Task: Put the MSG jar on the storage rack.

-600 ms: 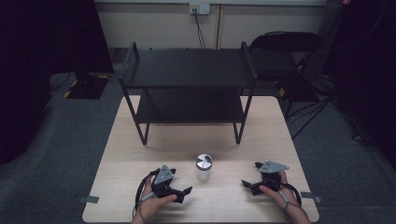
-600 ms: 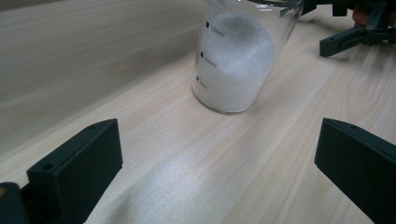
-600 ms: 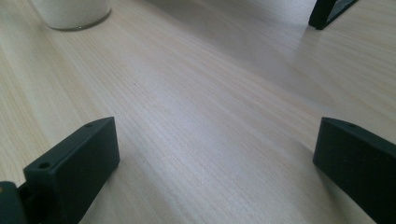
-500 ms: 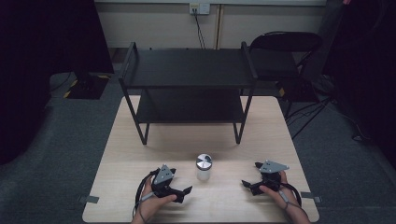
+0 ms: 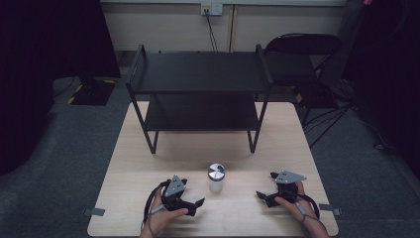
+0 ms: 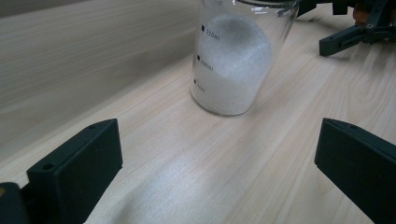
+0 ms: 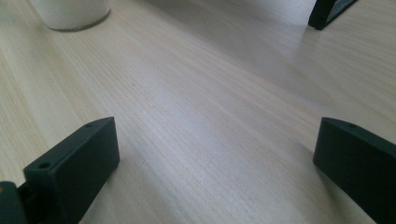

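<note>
A small glass beaker (image 5: 216, 177) with white powder and a metal lid stands on the wooden table (image 5: 148, 148) near its front edge. In the left gripper view the beaker (image 6: 233, 60) shows volume marks and stands ahead of the wide-apart jaws. My left gripper (image 5: 197, 204) rests on the table left of the beaker, open and holding nothing. To the beaker's right lies my right gripper (image 5: 261, 196), also open, pointing toward it. The beaker's base (image 7: 70, 14) sits at the top left of the right gripper view.
A black two-tier metal shelf (image 5: 200, 74) stands across the back half of the table. A black folding chair (image 5: 307, 54) is behind the table's right corner. One shelf leg (image 7: 329, 11) shows at the top right of the right gripper view.
</note>
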The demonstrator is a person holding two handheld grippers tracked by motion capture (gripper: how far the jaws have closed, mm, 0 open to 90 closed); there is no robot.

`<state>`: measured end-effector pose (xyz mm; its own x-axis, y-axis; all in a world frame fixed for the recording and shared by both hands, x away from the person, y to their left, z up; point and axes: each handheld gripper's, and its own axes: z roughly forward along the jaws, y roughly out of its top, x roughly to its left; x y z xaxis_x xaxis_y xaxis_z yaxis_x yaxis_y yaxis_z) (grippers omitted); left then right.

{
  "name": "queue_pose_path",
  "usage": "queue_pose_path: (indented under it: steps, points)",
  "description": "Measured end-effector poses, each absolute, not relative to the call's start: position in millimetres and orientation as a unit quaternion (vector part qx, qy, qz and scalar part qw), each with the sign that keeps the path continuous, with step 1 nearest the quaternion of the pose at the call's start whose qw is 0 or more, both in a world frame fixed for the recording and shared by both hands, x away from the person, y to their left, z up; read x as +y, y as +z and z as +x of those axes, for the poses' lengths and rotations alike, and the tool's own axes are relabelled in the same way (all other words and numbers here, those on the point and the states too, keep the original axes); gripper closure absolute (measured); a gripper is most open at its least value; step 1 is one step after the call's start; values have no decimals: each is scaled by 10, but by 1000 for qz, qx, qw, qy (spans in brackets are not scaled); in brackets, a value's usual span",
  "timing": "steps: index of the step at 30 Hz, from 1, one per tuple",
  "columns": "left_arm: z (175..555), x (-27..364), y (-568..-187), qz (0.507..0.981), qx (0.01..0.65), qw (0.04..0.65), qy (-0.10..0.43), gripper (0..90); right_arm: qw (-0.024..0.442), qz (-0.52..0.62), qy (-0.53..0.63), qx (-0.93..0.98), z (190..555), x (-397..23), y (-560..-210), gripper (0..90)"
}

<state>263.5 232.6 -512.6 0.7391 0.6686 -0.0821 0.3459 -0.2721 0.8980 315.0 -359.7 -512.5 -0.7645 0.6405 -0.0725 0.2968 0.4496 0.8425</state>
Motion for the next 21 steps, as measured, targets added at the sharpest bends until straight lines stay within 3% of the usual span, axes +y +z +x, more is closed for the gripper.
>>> queue_pose_path:
  steps: [21]
  points:
    - [3074, 1823, -5086, 797, 286, 508, 155, 2, 195, 284, 442, 828, 3144, -3590, -5126, 0]
